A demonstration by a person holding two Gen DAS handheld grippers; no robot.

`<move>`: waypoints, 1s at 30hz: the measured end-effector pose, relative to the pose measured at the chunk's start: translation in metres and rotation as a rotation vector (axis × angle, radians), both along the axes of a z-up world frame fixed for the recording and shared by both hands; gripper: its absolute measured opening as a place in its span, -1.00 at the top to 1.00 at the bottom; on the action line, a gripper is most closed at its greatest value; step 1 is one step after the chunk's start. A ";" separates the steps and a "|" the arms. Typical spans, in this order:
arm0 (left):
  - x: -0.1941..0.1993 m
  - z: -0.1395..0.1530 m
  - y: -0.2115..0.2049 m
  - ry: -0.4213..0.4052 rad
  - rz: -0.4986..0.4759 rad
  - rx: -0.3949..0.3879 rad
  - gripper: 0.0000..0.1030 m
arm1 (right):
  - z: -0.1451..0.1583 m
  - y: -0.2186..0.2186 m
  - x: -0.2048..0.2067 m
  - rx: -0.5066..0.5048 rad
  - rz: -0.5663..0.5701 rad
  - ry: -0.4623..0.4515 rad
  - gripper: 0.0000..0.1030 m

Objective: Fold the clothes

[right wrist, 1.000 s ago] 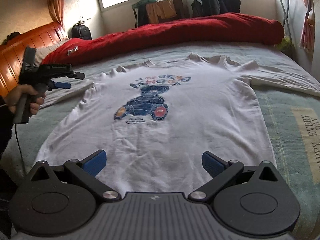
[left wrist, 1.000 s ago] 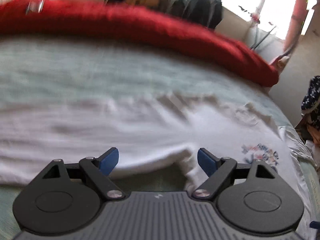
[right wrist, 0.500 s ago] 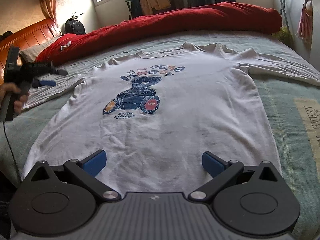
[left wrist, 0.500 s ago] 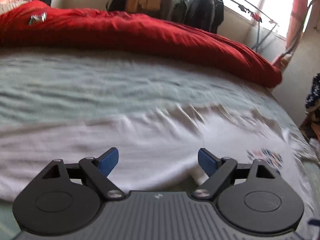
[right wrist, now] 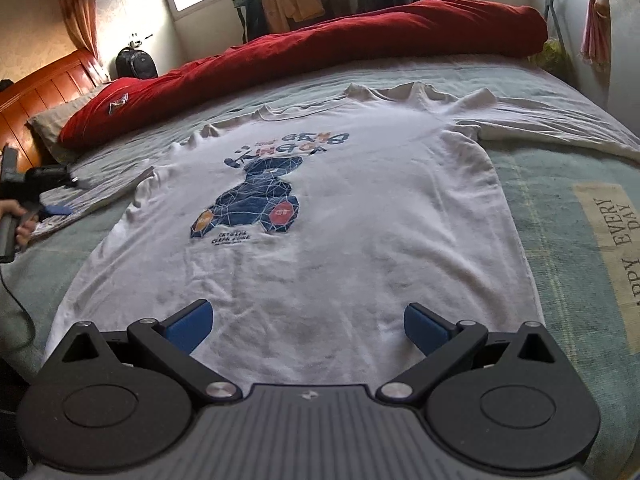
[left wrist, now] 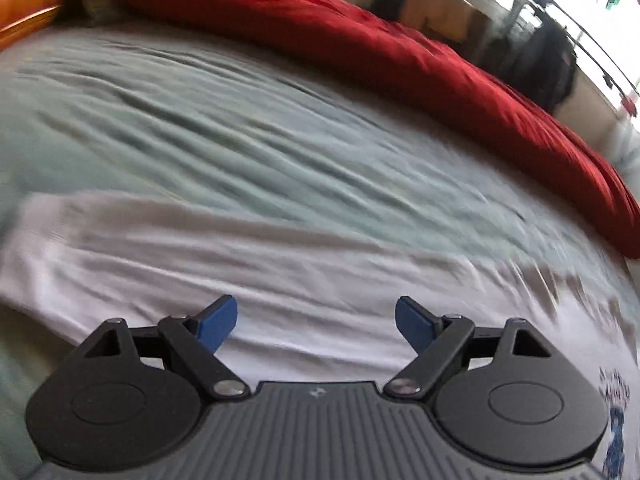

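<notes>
A white T-shirt (right wrist: 360, 208) with a blue bear print lies flat, front up, on the grey-green bedcover (right wrist: 568, 216). Both long sleeves are spread out to the sides. My right gripper (right wrist: 307, 326) hangs open just above the hem, nothing between its blue pads. My left gripper (left wrist: 316, 324) is open over the shirt's left sleeve (left wrist: 192, 252), with the sleeve's end at the left of that blurred view. In the right wrist view the left gripper (right wrist: 68, 196) shows at the far left edge, held in a hand (right wrist: 18, 224) low over that sleeve (right wrist: 96, 196).
A rolled red duvet (right wrist: 360, 44) runs along the far side of the bed. A pillow (right wrist: 52, 124) and wooden headboard (right wrist: 36, 96) are at the left. A backpack (right wrist: 136, 64), hanging clothes and windows lie beyond. A cable (right wrist: 16, 304) trails at the left.
The left gripper has swept left along the sleeve toward its end and dropped lower over it, still open. The right gripper has barely moved.
</notes>
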State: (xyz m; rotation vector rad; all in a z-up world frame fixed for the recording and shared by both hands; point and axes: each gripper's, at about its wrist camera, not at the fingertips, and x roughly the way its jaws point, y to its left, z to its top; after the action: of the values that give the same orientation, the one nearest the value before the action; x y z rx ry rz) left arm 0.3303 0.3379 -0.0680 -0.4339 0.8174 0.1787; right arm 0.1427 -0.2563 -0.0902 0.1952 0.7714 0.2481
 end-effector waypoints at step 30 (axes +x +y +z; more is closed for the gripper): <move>-0.052 0.069 -0.065 -0.061 -0.232 0.177 -0.71 | 0.006 0.026 -0.001 -0.177 -0.006 0.019 -1.00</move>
State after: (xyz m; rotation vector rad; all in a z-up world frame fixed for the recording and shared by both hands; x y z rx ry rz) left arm 0.2787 0.2732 0.0011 -0.1749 0.7778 0.0221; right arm 0.1415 -0.2305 -0.0837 0.0330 0.8070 0.1713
